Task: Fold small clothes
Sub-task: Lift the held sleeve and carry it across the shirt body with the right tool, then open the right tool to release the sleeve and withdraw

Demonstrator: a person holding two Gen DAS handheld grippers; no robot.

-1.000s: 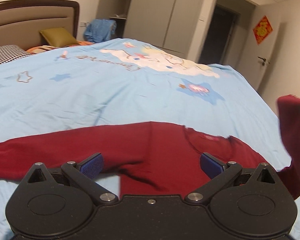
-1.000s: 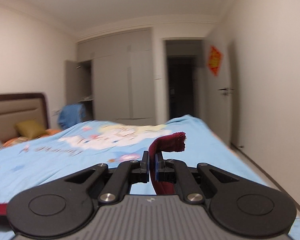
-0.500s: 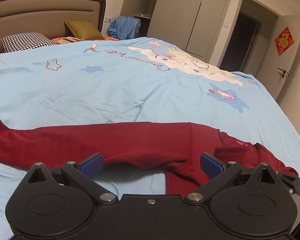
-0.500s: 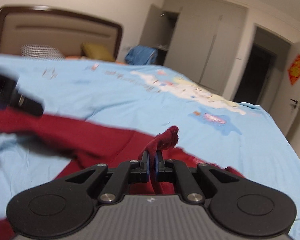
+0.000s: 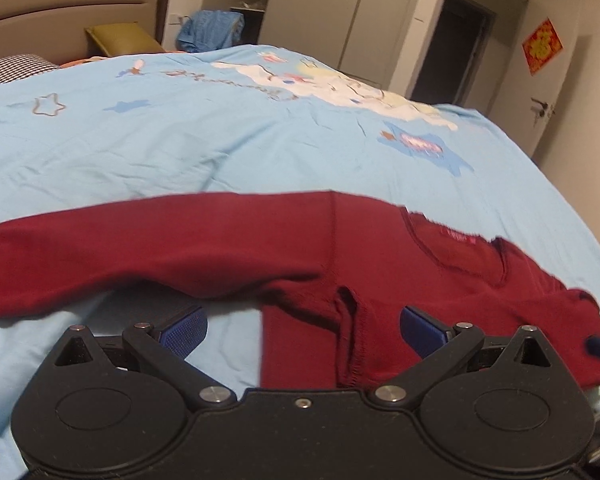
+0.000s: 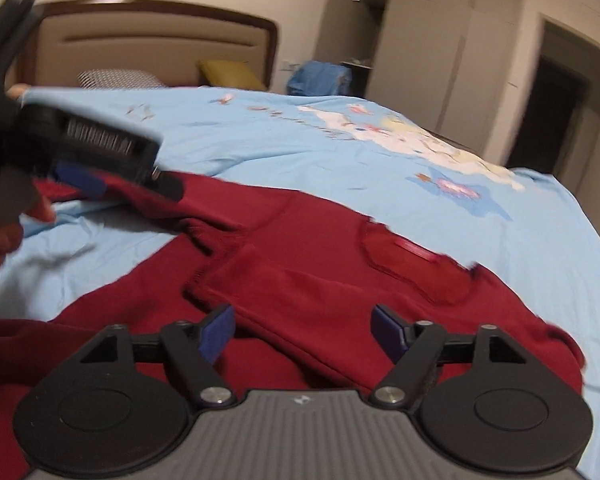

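Observation:
A dark red sweater point(image 5: 284, 240) lies flat on the light blue bedspread point(image 5: 220, 140), its left sleeve point(image 5: 100, 256) stretched out to the left. Its right sleeve point(image 6: 300, 296) lies folded across the body. My left gripper point(image 5: 304, 328) is open just above the armpit area, pads apart and touching nothing. My right gripper point(image 6: 303, 332) hovers over the folded sleeve with its jaws opening; the sleeve lies under the gap and the pads do not press on it. In the right wrist view the left gripper point(image 6: 120, 182) and the hand point(image 6: 4, 232) holding it show at the upper left.
A padded headboard point(image 6: 152, 44), a checked pillow point(image 5: 16, 66) and an olive cushion point(image 5: 120, 38) are at the bed's far end. Blue clothes point(image 5: 212, 32) are heaped by the grey wardrobe point(image 5: 360, 12). A dark doorway point(image 5: 452, 44) and a door point(image 5: 552, 80) stand at the right.
The right gripper brought the sleeve cuff down across the sweater's body, then opened and let it go. The left gripper sank closer to the sweater, still open.

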